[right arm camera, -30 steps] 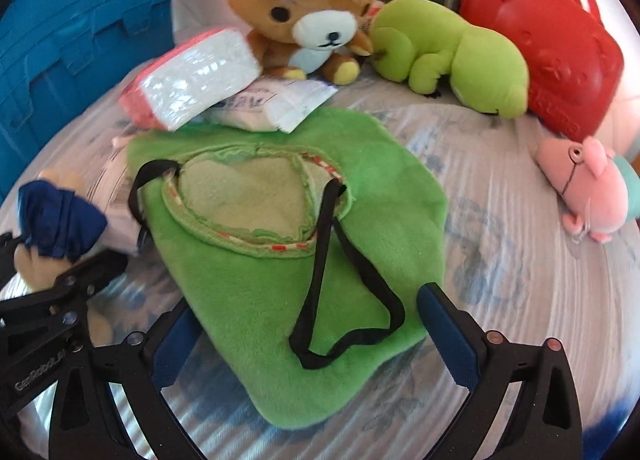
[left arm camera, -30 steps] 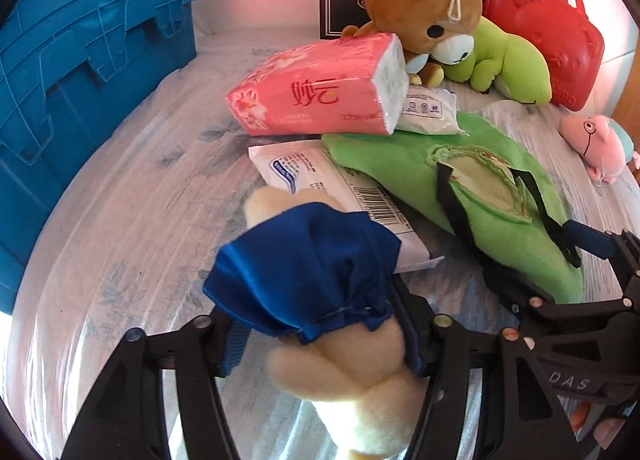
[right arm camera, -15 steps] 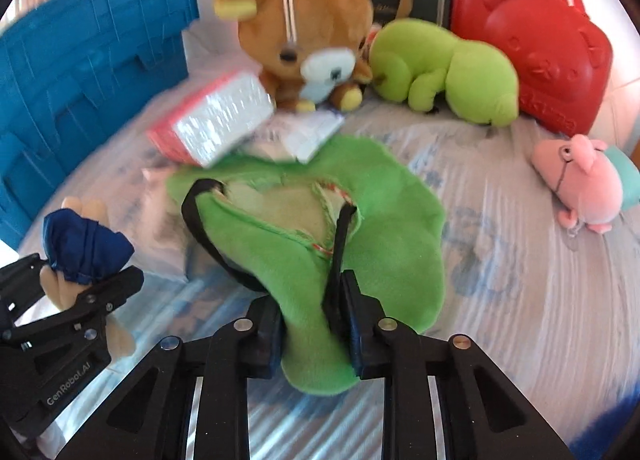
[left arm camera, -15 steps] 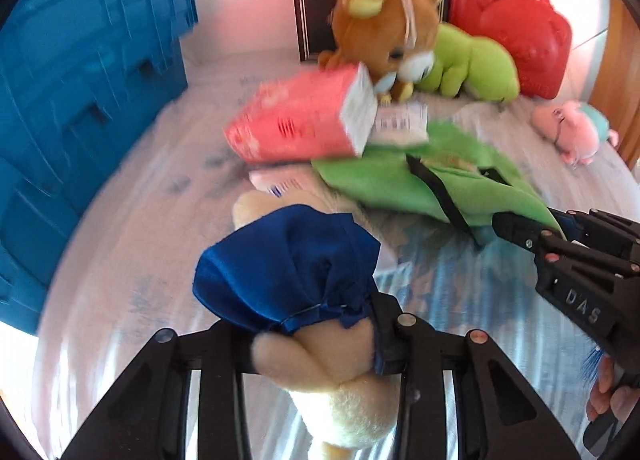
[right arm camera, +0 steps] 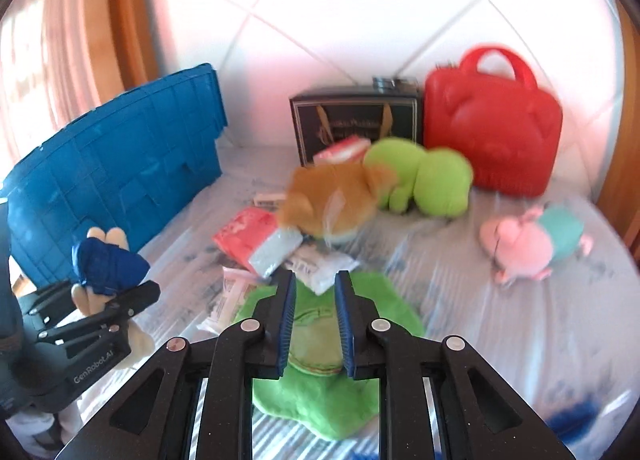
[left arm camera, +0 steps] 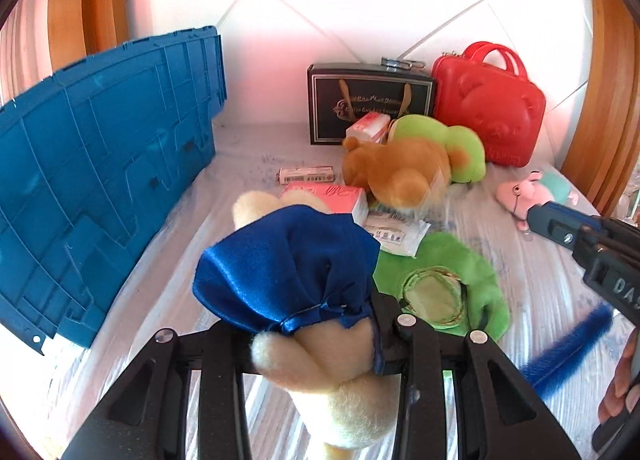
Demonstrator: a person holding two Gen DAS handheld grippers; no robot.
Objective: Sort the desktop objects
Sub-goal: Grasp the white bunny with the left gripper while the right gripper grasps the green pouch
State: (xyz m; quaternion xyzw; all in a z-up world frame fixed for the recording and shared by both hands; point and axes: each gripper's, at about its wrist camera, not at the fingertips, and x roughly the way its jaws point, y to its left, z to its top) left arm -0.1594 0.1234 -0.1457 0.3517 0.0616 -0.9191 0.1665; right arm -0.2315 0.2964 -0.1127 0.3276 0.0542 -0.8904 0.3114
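Observation:
My left gripper (left arm camera: 316,324) is shut on a cream plush toy in a blue satin skirt (left arm camera: 296,272) and holds it above the bed; it also shows in the right wrist view (right arm camera: 106,264). My right gripper (right arm camera: 314,288) has its jaws close together, with a small gap between the blue pads (right arm camera: 289,312). It is raised above the green plush bag (right arm camera: 320,392), which lies flat on the sheet, also in the left wrist view (left arm camera: 444,284). I see nothing between the pads. A blue crate (left arm camera: 100,180) stands at the left.
A brown bear (right arm camera: 332,200) tips over onto a pink tissue pack (right arm camera: 256,240) and white packets (right arm camera: 324,268). Behind are a green plush (right arm camera: 424,184), a black box (right arm camera: 352,120) and a red case (right arm camera: 492,132). A pink pig plush (right arm camera: 532,240) lies right.
Both grippers have risen and pulled back. The right gripper was shut on the green bag's strap and now holds nothing; the bag lies flat. The brown bear has toppled forward.

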